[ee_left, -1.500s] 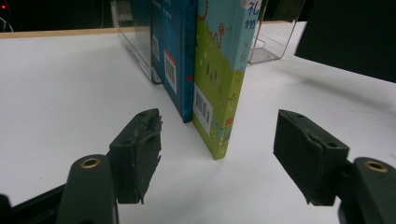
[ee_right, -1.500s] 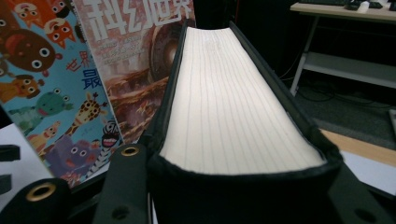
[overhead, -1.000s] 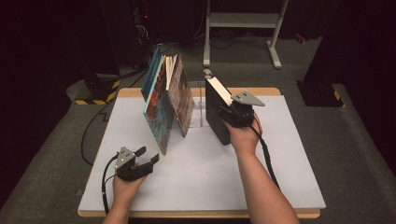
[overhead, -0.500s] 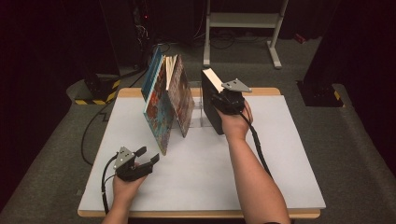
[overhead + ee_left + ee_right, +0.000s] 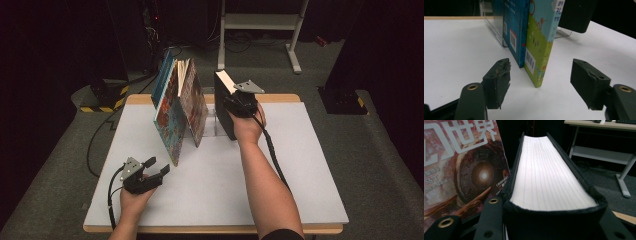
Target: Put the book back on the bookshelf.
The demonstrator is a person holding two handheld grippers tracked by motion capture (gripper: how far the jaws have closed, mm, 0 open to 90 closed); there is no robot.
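The thick black book [image 5: 225,105] stands upright at the desk's [image 5: 300,165] back, page edges up, long axis running away, gripped by the right gripper's [image 5: 240,102] jaws. Left gripper [image 5: 155,172] gapes empty.

The thick black-covered book [image 5: 226,102] stands upright on the white table, spine side down and its cream page edges [image 5: 549,172] facing up, near the far edge. It is closed, tilted slightly, and clamped across its thickness. It stands just beside the leaning row of picture books [image 5: 177,107], at their right.
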